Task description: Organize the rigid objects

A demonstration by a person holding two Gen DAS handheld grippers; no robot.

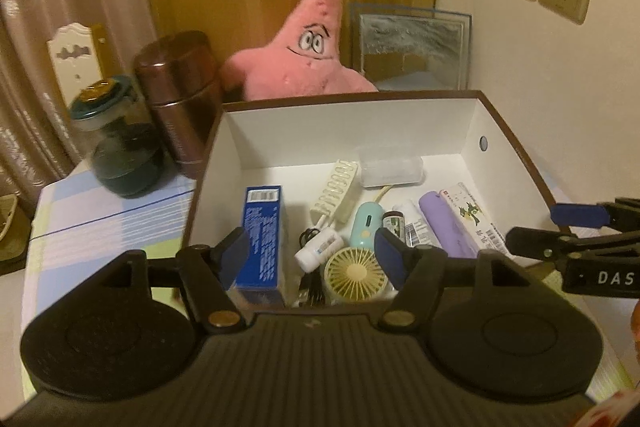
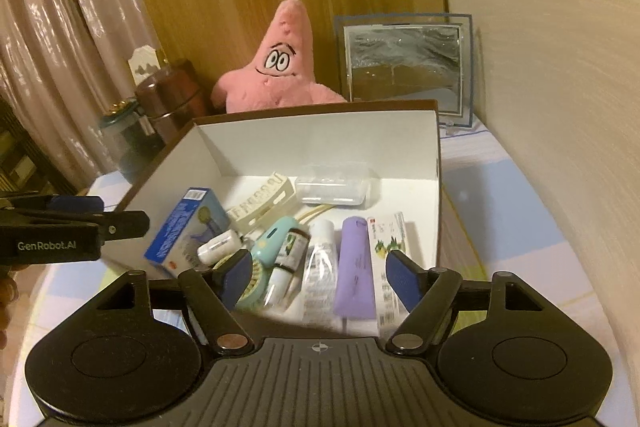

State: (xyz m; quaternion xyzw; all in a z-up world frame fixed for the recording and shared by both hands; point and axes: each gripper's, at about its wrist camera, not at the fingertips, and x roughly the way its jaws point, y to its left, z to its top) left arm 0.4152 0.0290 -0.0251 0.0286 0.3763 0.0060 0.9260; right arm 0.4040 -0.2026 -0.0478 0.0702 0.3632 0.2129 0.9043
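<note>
While both tools hover at the near rim of the box [image 1: 516,155], neither grasps anything — the left tool [image 1: 312,255] stands released, its blue pads apart with only air between them, and the right tool [image 2: 318,277] is likewise released and empty.

Contents of the box, as seen from both wrist views: a blue carton [image 1: 262,239] at the left, a cream comb-like piece [image 1: 335,193] and a clear case [image 1: 390,171] toward the far wall, a small white bottle [image 1: 318,251], a mint device [image 1: 366,225], a round fan [image 1: 354,273] near the front, a dark-capped bottle [image 2: 290,247], a clear tube [image 2: 320,263], a purple tube [image 2: 354,267] and a white packet [image 2: 390,251] at the right. All lie on the box floor, several touching or overlapping.

Outside the box, on the checked desk [image 1: 100,219], stand a jar [image 1: 118,147] and a brown canister [image 1: 180,103]; a pink plush [image 1: 308,51] and a framed picture [image 1: 412,47] sit behind it.

Judged progress: the gathering seems largely done, since no loose small item shows on the desk near the tools. What may remain is tidying the heap within the box — whether more items wait out of view cannot be told.
</note>
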